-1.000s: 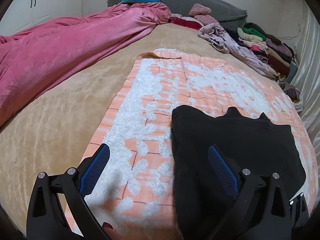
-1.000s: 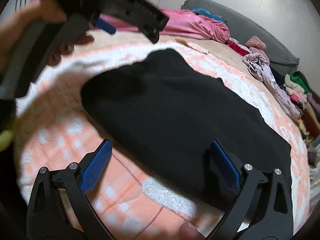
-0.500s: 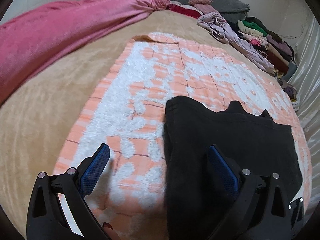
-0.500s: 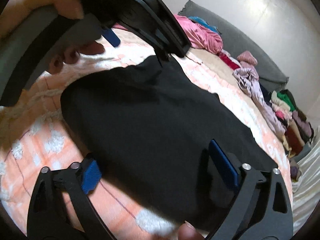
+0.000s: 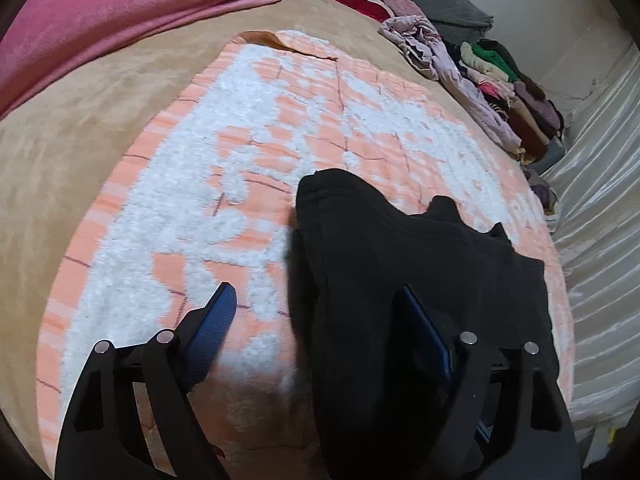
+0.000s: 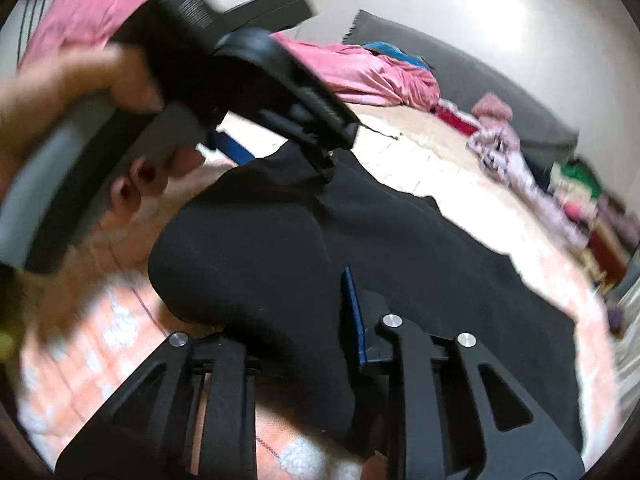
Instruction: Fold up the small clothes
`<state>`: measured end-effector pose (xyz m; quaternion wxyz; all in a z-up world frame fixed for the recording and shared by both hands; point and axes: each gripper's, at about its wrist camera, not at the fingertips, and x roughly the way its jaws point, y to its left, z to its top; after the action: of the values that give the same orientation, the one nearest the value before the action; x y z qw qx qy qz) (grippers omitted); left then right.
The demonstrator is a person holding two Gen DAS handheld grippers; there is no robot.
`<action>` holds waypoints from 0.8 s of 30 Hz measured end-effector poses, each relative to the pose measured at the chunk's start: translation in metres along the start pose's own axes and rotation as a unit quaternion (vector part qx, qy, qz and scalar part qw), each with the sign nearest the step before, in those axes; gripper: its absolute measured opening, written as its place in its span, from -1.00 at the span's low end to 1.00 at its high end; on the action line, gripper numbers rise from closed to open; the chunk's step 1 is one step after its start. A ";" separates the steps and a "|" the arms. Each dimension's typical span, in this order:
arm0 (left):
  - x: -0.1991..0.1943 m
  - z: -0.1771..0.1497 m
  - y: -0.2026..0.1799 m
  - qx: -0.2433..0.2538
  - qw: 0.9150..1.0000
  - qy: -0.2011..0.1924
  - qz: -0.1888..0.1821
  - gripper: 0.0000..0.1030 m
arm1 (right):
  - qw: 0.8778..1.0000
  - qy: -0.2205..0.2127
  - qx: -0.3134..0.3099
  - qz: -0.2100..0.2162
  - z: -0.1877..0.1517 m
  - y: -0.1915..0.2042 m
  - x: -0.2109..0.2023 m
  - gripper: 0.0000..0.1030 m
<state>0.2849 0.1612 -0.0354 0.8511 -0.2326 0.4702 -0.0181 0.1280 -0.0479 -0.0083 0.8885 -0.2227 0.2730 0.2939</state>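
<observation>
Black garment (image 5: 420,280) lies on orange-and-white blanket (image 5: 240,184) spread over bed. Left claw (image 5: 320,332) partly spread, straddling garment's left edge. Right claw (image 6: 296,320) pinching raised fold at near edge. Judgement: lift both grips evenly, carry edge across flat, avoid bunching. Versus a second ago: both claws then spread wide and clear of cloth; right has since narrowed and clamped, and the edge has lifted.

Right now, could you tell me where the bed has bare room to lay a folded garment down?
Free: the orange-and-white mat left of the black garment, and the tan blanket between mat and pink duvet. Crowded: the clothes pile along the right edge.
</observation>
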 end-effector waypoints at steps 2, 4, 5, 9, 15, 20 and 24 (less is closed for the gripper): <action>0.001 -0.001 0.000 -0.001 1.000 0.000 -0.001 0.53 | 1.000 0.001 0.009 0.006 -0.001 -0.001 -0.001 -0.71; 0.001 0.000 0.001 -0.004 1.000 0.001 -0.002 0.53 | 1.000 0.002 0.012 0.008 -0.001 0.001 -0.002 -0.71; 0.001 0.000 0.001 -0.005 1.000 0.000 -0.002 0.46 | 1.000 0.003 0.014 0.010 -0.002 0.001 -0.002 -0.71; 0.000 0.001 0.004 -0.013 1.000 0.000 -0.013 -0.32 | 0.997 0.007 0.061 0.044 -0.001 -0.008 -0.007 -0.79; -0.005 0.000 -0.003 -0.002 1.000 0.002 -0.021 -0.48 | 0.998 0.026 0.035 0.053 -0.004 -0.003 -0.002 -0.77; -0.002 0.001 0.007 -0.025 0.999 0.010 -0.030 -0.30 | 0.999 0.014 -0.014 0.035 -0.005 0.012 -0.011 -0.48; -0.010 0.003 0.010 -0.029 0.999 0.001 -0.026 -0.28 | 0.996 0.001 -0.090 -0.014 -0.008 0.031 -0.015 -0.34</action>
<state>0.2802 0.1740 -0.0303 0.8430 -0.2692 0.4650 -0.0272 0.0951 -0.0353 -0.0122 0.8686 -0.3055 0.2433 0.3049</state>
